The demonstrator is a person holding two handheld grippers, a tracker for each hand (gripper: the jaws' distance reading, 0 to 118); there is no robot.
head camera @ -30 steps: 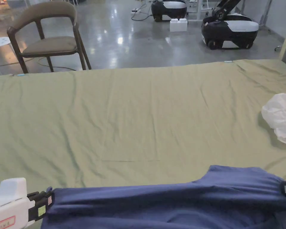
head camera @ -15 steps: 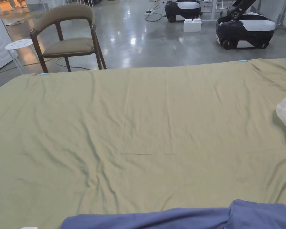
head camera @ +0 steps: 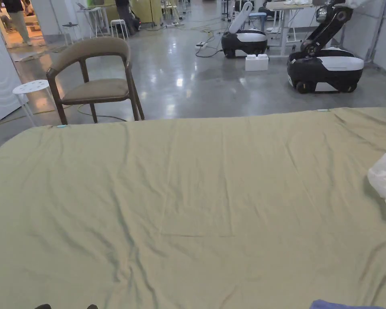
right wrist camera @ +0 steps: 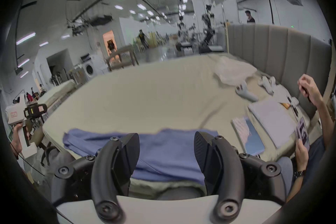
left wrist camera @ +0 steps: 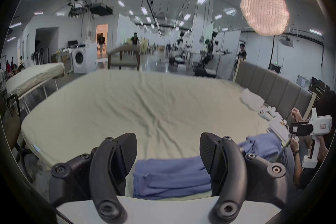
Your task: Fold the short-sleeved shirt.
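The blue short-sleeved shirt [left wrist camera: 169,178] lies in a long flat band along the near edge of the bed; a corner of it [head camera: 341,305] shows at the bottom of the head view. My left gripper [left wrist camera: 168,146] is open, held back from the shirt's left end, with nothing between its jaws. My right gripper [right wrist camera: 166,144] is open too, and the shirt [right wrist camera: 163,151] lies on the bed beyond its jaws. Each gripper view shows the other gripper held off the bed: the right one [left wrist camera: 291,128] and the left one [right wrist camera: 44,109].
The green bed sheet [head camera: 196,193] is wrinkled. A white plastic bag [head camera: 385,181] lies at its right side. Papers and a book [right wrist camera: 254,135] lie near the padded headboard [right wrist camera: 281,49], where another person's hands [right wrist camera: 309,88] are. A chair [head camera: 95,80] and wheeled machines [head camera: 325,68] stand beyond the bed.
A second ago both grippers held the ends of the shirt; now both are open and drawn back, with the shirt left on the bed. The head camera has tilted up.
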